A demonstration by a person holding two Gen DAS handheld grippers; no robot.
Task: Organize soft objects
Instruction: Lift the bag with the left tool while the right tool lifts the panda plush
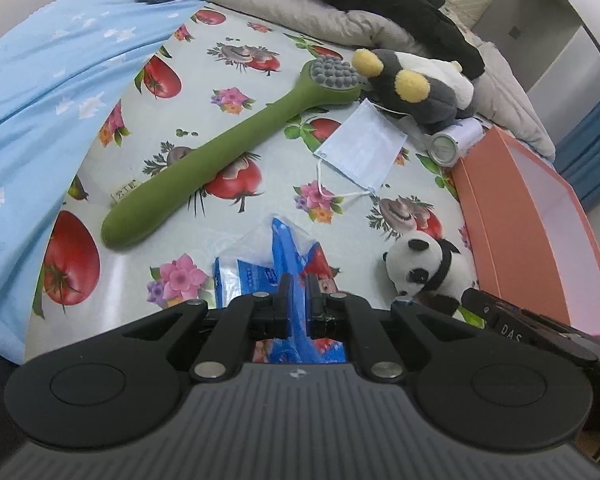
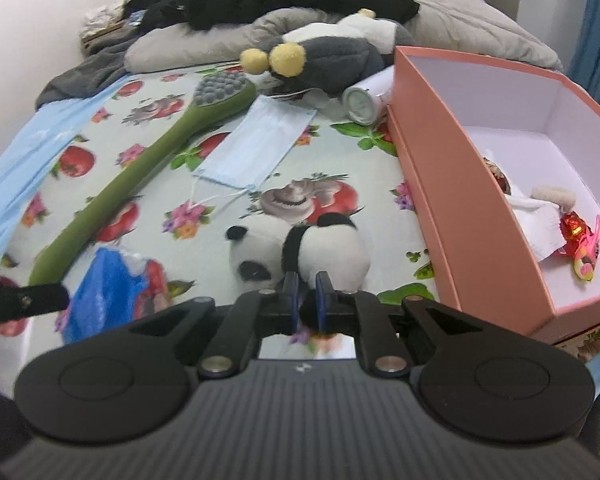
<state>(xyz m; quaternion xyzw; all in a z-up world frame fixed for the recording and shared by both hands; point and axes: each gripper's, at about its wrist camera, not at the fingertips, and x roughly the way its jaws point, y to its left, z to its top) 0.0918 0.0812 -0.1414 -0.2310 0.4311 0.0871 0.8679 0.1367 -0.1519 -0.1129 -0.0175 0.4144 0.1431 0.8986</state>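
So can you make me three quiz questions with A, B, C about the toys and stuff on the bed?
1. Where does the face mask lie?
A. between the green massager and the pink box
B. inside the pink box
C. on the panda

2. How many yellow pompoms are on the grey plush?
A. one
B. two
C. four

3. What is the right claw doing?
A. hanging open over nothing
B. pinching the mask
C. gripping the panda plush

Answers:
1. A: it lies flat on the fruit-print sheet, with the green massager on one side and the pink box on the other.
2. B: two show side by side.
3. C: its fingers squeeze the panda plush at its rear.
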